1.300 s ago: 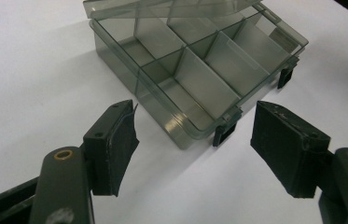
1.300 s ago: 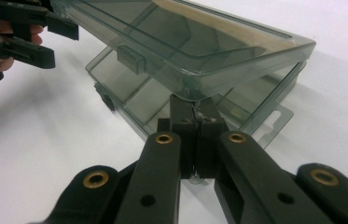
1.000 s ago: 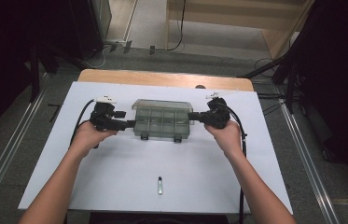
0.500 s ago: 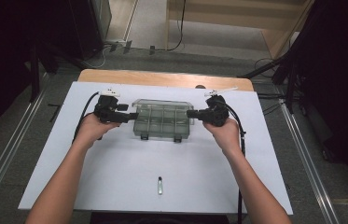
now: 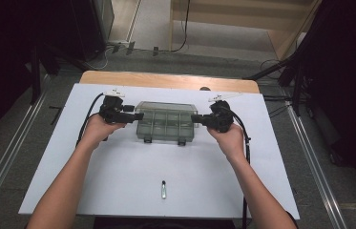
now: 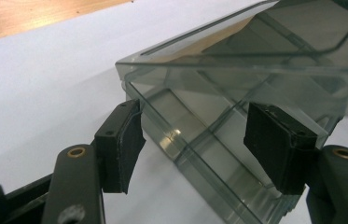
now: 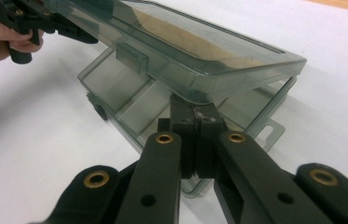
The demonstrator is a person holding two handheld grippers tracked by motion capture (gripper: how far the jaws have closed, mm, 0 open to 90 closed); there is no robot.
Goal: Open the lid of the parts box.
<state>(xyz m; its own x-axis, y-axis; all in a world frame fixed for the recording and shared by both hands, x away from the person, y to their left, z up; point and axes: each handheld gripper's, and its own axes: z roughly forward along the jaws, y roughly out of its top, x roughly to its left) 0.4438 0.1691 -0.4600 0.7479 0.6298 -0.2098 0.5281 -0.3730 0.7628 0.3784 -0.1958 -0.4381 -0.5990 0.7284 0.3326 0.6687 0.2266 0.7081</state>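
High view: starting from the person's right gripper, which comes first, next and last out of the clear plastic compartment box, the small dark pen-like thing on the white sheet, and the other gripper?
1. Clear plastic compartment box: at the tips of the right gripper, mid-table.
2. Left gripper: across the box, at its other end.
3. Small dark pen-like thing: near the table's front edge, well below both hands.

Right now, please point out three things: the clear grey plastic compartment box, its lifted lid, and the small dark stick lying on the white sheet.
Clear grey plastic compartment box [image 5: 166, 125], high view, on its divided middle.
Lifted lid [image 7: 209, 51], right gripper view, on its flat top.
Small dark stick [image 5: 163, 189], high view, on its middle.
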